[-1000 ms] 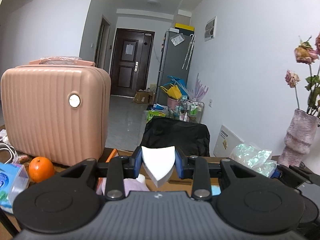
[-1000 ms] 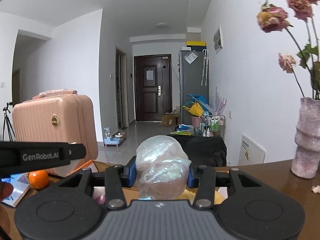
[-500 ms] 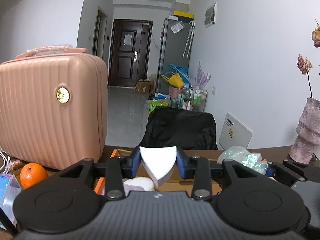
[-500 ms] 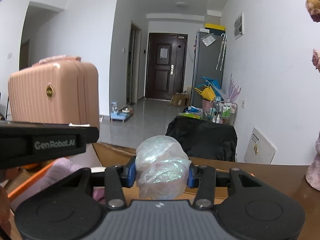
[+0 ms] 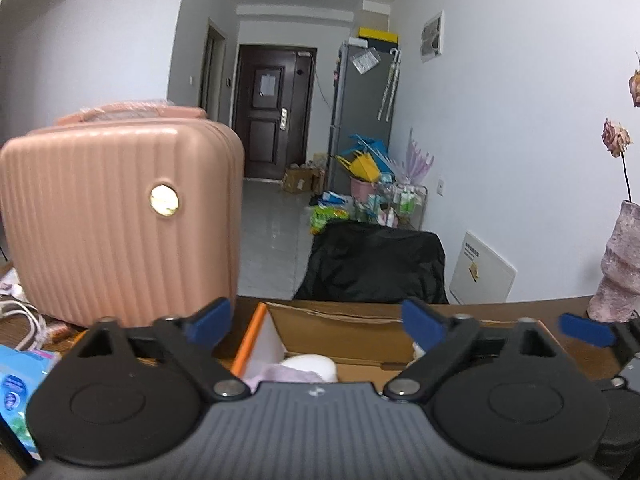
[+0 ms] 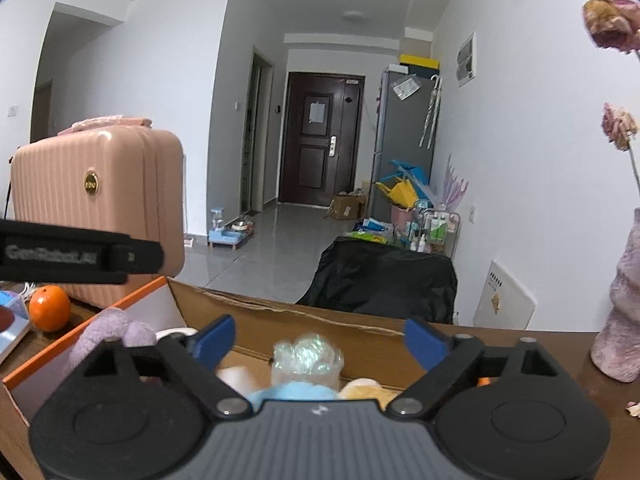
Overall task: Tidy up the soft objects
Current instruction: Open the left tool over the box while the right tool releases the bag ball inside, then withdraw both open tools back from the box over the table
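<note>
Iridescent, crinkled clear-plastic bundle (image 6: 306, 358) sits inside the open brown cardboard box (image 6: 320, 326), near its middle, upright and lumpy, with pale green-pink sheen. Touching its base: a light blue plush piece (image 6: 292, 392); a cream-yellow plush lump (image 6: 362, 388) just beside on the right. Lilac fuzzy plush (image 6: 114, 334) lies at the box's left end, against the orange-edged white flap (image 6: 156, 308).

Right gripper (image 6: 316, 338): blue-padded fingers spread wide, nothing between them, poised above the box with the bundle below the gap.

Left gripper (image 5: 318, 324): fingers likewise spread wide and empty, over the box's left part. Beneath it a white rounded soft object (image 5: 310, 364) rests in the box, touching a lilac plush edge (image 5: 280, 374); a white wedge-shaped piece (image 5: 266, 346) leans by the orange edge.

Surroundings: ribbed pink hard-shell suitcase (image 5: 120, 216) upright on the dark wooden table (image 6: 560, 348), left of the box; an orange fruit (image 6: 50, 308) near its foot; textured pink vase (image 6: 622, 320) with dried roses well right.
</note>
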Demonstrator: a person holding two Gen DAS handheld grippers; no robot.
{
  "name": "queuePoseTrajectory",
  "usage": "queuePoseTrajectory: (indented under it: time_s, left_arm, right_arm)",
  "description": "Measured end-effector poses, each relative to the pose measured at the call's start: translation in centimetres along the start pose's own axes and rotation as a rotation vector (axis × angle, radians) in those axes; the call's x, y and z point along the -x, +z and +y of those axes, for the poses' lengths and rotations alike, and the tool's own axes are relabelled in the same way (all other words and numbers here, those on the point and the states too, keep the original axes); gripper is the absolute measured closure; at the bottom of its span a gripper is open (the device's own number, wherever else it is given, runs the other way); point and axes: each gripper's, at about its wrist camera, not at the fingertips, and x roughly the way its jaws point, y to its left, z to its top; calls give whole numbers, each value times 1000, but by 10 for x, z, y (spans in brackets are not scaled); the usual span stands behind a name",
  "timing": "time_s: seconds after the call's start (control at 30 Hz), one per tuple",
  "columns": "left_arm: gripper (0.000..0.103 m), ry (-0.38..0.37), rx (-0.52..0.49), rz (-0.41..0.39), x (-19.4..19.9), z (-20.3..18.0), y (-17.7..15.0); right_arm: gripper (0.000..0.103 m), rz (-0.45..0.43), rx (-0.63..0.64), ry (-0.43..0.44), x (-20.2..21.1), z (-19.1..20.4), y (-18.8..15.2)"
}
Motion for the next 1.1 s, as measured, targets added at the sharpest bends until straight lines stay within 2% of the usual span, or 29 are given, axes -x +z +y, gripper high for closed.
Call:
queuePoseTrajectory:
  time_s: [0.03,0.43,1.1]
  left_arm:
    - [0,9,-1,-10,4,1,1]
    - [0,20,10,-93,46,13,3]
    - [0,24,-41,-162,161,8,-38]
  right_arm:
    - [0,-9,-3,-5,3,-2,0]
    - [0,-63,-26,-38,44,-16,-1]
    - [0,-136,-63,-45,162,-26,-28]
